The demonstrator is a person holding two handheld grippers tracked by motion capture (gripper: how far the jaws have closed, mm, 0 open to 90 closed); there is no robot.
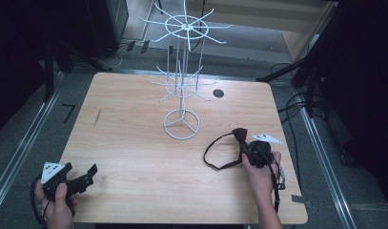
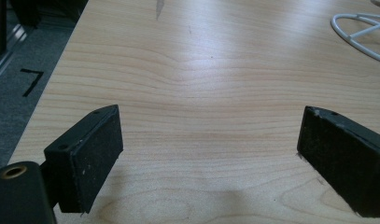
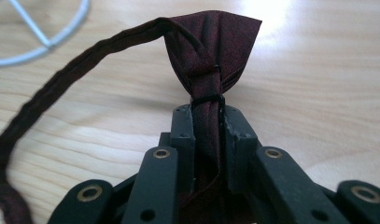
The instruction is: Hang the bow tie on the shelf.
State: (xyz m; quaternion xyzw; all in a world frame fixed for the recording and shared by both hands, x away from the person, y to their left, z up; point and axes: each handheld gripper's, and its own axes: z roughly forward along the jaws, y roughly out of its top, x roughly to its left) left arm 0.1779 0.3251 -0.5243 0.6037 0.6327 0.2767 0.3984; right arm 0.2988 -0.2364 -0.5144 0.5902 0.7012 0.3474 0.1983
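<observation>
High view, read from the left: the left gripper (image 1: 84, 177) sat at the near-left corner of the counter (image 1: 134, 143), held in the person's left hand (image 1: 56, 202), its jaws apart and pointing toward the middle of the counter. Left gripper view confirmed it: the two black pads stood wide, with bare wood grain between them and nothing held.

Further right, past the middle, stood the white wire display rack (image 1: 182, 86), its ring base (image 1: 181, 124) on the counter and its hook arms spread in two tiers above. Part of that ring base showed at the top right of the left gripper view (image 2: 360, 32).

Right again, the right gripper (image 1: 246, 145) had its jaws clamped on a dark maroon bow tie (image 1: 239, 134). In the right gripper view the jaws pinched the tie at its knot, one wing (image 3: 220, 42) fanning up beyond the tips, and the neck strap (image 3: 61, 84) curved away to the left in a loop that lay on the counter toward the rack.

Judged from this, the rack lay forward and to the left of the tie, so the right hand was much the nearer for hanging the strap on a hook. The strap loop already opened toward the rack.
</observation>
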